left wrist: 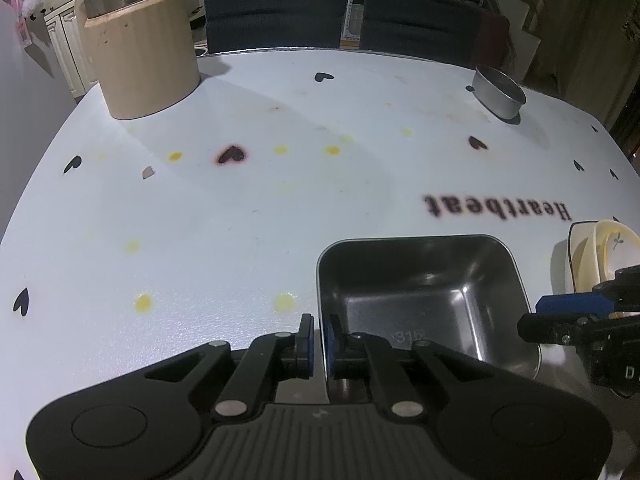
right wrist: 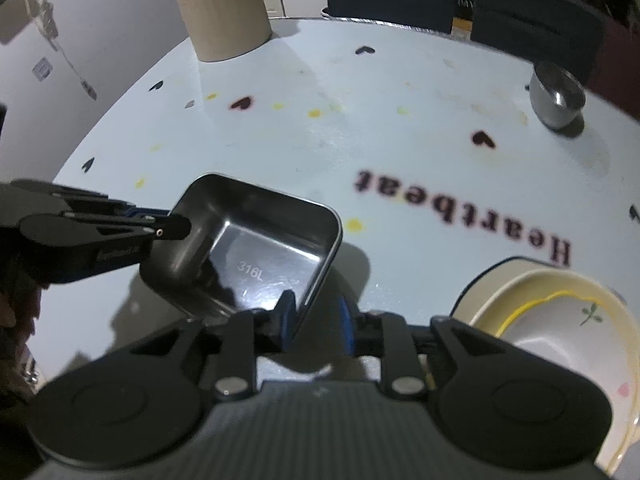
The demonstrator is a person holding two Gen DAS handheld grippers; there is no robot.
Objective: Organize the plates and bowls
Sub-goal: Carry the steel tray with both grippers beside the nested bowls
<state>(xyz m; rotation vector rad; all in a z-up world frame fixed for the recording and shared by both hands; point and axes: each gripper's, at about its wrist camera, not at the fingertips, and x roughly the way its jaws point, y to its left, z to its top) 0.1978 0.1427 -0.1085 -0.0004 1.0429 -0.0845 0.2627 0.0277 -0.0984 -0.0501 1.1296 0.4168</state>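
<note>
Left gripper (left wrist: 319, 336) has its fingers pinching the steel tray's (left wrist: 420, 288) left wall, near the table's (left wrist: 240, 208) near edge. Right gripper (right wrist: 316, 320) straddles the right wall, fingers spread, not gripping. Cream bowls (right wrist: 560, 320) sit far right. Looks like mid tray move; next I'd guess it goes toward them.
</note>
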